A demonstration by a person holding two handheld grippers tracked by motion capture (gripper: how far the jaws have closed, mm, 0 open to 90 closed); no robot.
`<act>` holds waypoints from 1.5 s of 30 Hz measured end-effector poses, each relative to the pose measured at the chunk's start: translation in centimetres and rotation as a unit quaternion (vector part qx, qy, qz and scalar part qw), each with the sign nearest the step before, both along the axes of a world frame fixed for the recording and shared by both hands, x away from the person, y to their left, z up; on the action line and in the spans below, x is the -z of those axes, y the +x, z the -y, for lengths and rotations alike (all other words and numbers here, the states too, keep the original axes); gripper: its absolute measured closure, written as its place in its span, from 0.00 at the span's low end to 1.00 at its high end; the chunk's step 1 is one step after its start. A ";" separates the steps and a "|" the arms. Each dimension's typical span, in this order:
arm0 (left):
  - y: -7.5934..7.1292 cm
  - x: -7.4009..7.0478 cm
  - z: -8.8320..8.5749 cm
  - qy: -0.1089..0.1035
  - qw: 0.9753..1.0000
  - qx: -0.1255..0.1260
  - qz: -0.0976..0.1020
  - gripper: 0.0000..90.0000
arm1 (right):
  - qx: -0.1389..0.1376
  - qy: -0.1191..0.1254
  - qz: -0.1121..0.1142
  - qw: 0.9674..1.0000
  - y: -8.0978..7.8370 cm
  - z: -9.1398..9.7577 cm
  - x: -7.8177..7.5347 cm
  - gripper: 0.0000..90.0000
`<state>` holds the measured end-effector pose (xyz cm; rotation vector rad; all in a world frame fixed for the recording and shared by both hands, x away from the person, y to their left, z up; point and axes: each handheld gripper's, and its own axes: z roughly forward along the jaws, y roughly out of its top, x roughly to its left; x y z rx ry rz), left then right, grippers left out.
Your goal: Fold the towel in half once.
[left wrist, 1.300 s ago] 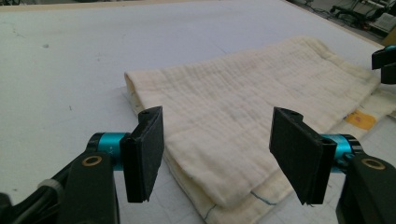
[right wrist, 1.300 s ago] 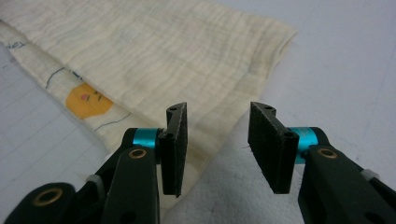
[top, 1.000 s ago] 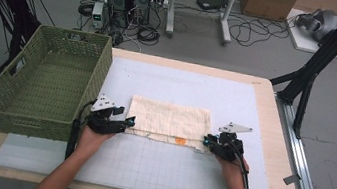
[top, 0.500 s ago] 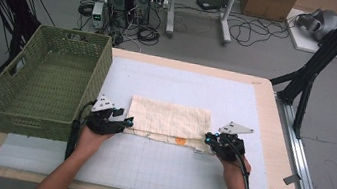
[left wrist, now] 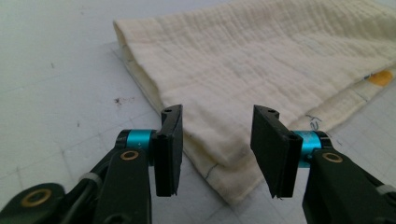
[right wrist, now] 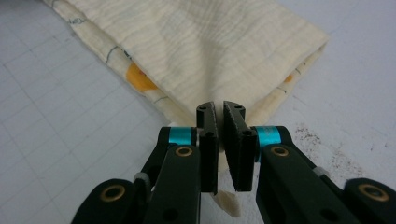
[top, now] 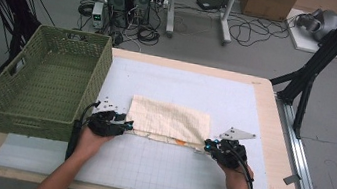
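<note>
Cloth [top: 170, 120] lies folded on my surface [top: 257, 95], right of the green basket [top: 41, 85], whose visible floor looks bare. My right claw [right wrist: 220, 112] pinches the cloth's near right corner, ready to lift. My left claw [left wrist: 217, 140], jaws just closing, straddles the near left corner without gripping it yet, so both corners rise together

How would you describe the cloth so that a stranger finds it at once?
Look at the white mat on the wooden table, to the right of the green basket. The cloth lies folded flat near the mat's middle, between the left gripper and the right gripper. It is the one soft, cream thing there, with an orange spot at its near edge.
</note>
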<state>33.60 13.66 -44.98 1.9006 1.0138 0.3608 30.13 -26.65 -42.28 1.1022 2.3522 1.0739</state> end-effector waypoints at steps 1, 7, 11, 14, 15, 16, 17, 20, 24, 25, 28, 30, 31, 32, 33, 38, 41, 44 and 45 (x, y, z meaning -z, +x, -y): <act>0.0 0.0 0.1 0.005 1.000 0.002 0.001 0.64 | 0.000 -0.002 -0.003 1.000 0.1 0.0 0.1 0.94; -0.2 0.0 0.7 0.032 0.999 0.019 0.012 0.89 | 0.003 -0.002 -0.004 1.000 0.3 0.1 0.4 0.93; -0.4 -0.2 0.4 0.026 0.999 0.018 0.025 0.97 | 0.005 -0.002 -0.006 1.000 0.3 0.1 0.4 0.93; -0.6 -1.0 0.0 0.002 0.999 0.013 0.038 0.97 | 0.005 0.002 -0.001 1.000 0.3 0.2 0.3 0.93; -0.6 -1.2 -0.2 -0.006 0.999 0.010 0.040 0.98 | 0.006 0.003 0.000 1.000 0.3 0.2 0.3 0.93; -0.7 -1.4 -0.4 -0.016 0.999 0.009 0.042 0.98 | 0.006 0.004 0.001 1.000 0.2 0.2 0.2 0.93; -0.8 -1.7 -0.6 -0.024 0.999 0.007 0.042 0.98 | 0.007 0.005 0.001 1.000 0.2 0.3 0.1 0.93; -1.2 -2.1 -1.1 -0.042 0.998 0.006 0.039 0.98 | 0.004 0.008 0.009 1.000 -0.1 0.2 -0.4 0.93; -1.7 -2.1 -1.3 -0.038 0.999 0.009 0.030 0.98 | 0.001 0.001 0.012 1.000 -0.6 0.1 -0.8 0.93; -1.8 -1.9 -1.4 -0.035 0.999 0.008 0.028 0.98 | 0.001 -0.005 0.008 1.000 -0.7 0.0 -0.6 0.93; -1.7 -1.3 -1.3 -0.017 1.000 0.009 0.007 0.98 | 0.003 -0.020 -0.009 1.000 -0.6 0.1 0.3 0.93; -1.7 -1.0 -1.1 0.008 1.000 0.013 -0.005 0.98 | 0.007 -0.028 -0.024 0.999 -0.4 0.1 0.8 0.93; -1.7 -0.8 -0.9 0.015 1.000 0.014 -0.008 0.98 | 0.006 -0.030 -0.026 0.999 -0.3 0.1 1.0 0.92; -1.7 -0.7 -0.9 0.019 1.000 0.014 -0.009 0.97 | 0.007 -0.034 -0.030 0.999 -0.3 0.0 1.1 0.89; -1.7 -0.7 -0.8 0.022 1.000 0.012 -0.008 0.95 | 0.010 -0.038 -0.030 0.999 -0.3 0.0 1.1 0.84; -1.4 -1.4 -1.1 -0.002 0.999 -0.016 0.028 0.68 | 0.044 0.018 -0.003 0.999 -0.2 1.1 0.3 0.64; -1.1 -1.6 -0.8 -0.002 0.999 -0.011 0.046 0.70 | 0.056 0.046 0.022 0.997 -0.2 1.5 0.0 0.67; -0.3 -1.4 -0.1 0.012 0.999 0.001 0.048 0.76 | 0.048 0.041 0.022 0.998 0.2 1.0 0.2 0.74; -0.1 -1.3 0.2 0.014 0.999 0.004 0.049 0.77 | 0.043 0.034 0.021 0.998 0.5 0.7 0.5 0.75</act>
